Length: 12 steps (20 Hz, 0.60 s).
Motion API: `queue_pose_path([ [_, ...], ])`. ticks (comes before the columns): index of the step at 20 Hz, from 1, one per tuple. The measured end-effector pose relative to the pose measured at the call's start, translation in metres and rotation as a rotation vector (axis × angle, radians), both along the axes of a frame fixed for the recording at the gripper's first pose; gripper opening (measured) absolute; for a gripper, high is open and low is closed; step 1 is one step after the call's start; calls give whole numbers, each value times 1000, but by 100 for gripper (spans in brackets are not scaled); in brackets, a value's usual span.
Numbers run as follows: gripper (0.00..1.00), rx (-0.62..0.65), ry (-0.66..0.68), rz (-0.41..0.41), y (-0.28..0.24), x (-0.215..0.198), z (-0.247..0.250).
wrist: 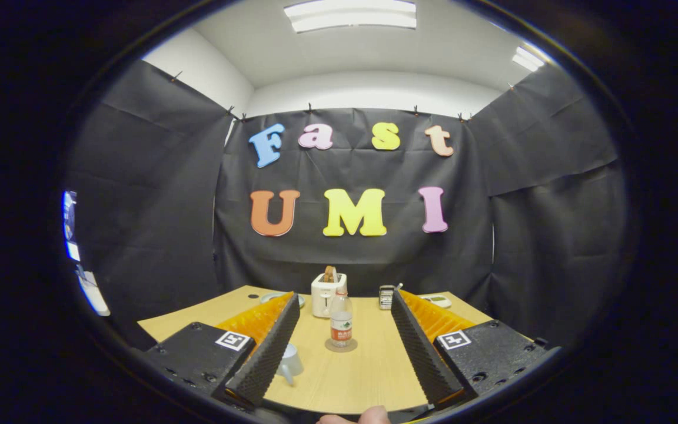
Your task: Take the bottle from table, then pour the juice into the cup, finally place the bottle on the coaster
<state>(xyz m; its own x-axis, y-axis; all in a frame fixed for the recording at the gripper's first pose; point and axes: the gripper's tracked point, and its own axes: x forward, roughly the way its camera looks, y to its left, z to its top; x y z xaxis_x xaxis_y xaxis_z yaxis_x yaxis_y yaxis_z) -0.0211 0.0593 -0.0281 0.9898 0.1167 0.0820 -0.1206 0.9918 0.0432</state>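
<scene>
The gripper [345,306] was wide open, holding nothing. The cup [289,361] lay beside its left finger. Ahead, between the fingers, the bottle [341,324] stood upright on the coaster [341,345]; its red label was unreadable. Beyond stood a toaster [328,294].

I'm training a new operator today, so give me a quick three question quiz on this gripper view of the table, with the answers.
1. True or false: the gripper is shut on the bottle.
2. What does the bottle stand on? A) coaster B) toaster C) cup
3. Fill in: the cup sits beside the ___ finger.

Key:
1. False. The fingers are spread wide and the bottle stands apart, ahead of them.
2. A, the round coaster. The toaster is behind the bottle.
3. Left. The left finger partly hides the cup.
</scene>
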Motion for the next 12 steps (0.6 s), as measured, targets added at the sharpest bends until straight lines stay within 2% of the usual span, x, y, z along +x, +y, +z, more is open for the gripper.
queue_pose_path([
  [6, 100, 3, 6, -29, -12, 0, 1],
  [12, 100, -2, 2, -26, -7, 2, 3],
])
